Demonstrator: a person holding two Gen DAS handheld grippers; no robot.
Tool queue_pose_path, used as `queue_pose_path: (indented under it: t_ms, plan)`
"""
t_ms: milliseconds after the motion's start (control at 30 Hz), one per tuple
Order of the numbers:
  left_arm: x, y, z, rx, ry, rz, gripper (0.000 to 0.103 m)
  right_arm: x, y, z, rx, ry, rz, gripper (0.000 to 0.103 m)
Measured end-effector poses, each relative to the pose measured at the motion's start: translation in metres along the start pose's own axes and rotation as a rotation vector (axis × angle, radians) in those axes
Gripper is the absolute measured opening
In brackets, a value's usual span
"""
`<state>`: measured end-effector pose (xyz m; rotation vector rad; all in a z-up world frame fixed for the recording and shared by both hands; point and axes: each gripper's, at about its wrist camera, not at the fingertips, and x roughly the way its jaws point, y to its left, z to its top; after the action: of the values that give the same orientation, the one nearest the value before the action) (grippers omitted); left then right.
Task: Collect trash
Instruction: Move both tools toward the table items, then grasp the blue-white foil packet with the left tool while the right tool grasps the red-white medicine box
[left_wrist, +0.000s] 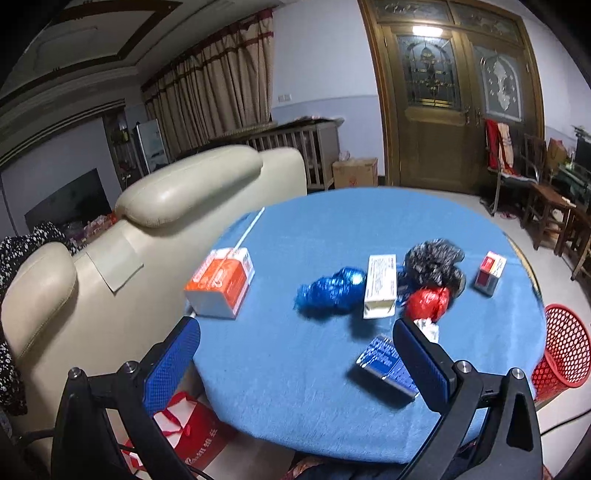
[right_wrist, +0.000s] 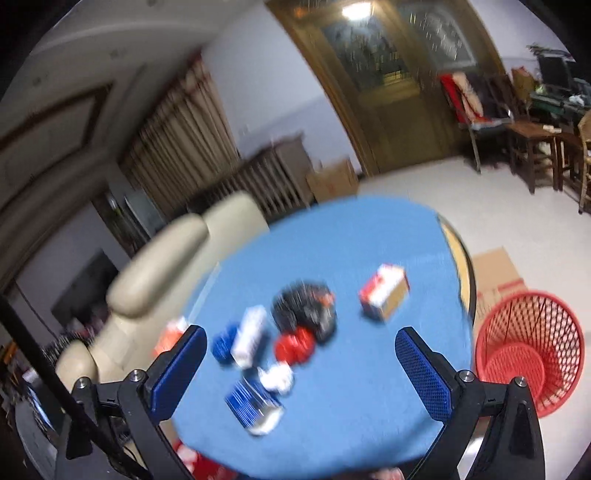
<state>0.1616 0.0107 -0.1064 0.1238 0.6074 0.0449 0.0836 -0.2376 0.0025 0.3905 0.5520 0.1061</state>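
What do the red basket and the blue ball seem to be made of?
Red basket: likely moulded plastic, shown by its open lattice walls and even colour. Blue ball: likely crumpled plastic film or foil, shown by its glossy creases; blur leaves this open.

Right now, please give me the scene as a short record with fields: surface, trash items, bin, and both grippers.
surface: round table with blue cloth
trash items: orange-white box; blue foil ball; white carton; black crumpled bag; red foil ball; small red box; blue box
bin: red mesh basket, on the floor beside the table
left gripper: open, holding nothing
right gripper: open, holding nothing
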Motion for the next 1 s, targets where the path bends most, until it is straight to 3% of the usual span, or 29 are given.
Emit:
queue_pose_path:
  t_ms: [400, 633, 800, 1000]
  plan:
    - [0.033, -0.019, -0.015, 0.044, 0.182, -0.031, 0.103, 0.083, -0.007, -0.024, 0.003, 0.238, -0.081, 0.103]
    - [0.050, -0.029, -0.016, 0.030, 0.283, -0.062, 0.103, 0.131, -0.034, -0.004, -0.028, 0.217, -0.177, 0.103]
    - [0.058, -0.041, -0.009, -0.010, 0.352, -0.107, 0.103, 0.181, -0.078, 0.025, 0.060, 0.242, -0.264, 0.103]
    - [0.057, -0.047, -0.006, -0.053, 0.430, -0.140, 0.103, 0.229, -0.121, 0.042, 0.293, 0.316, -0.292, 0.101]
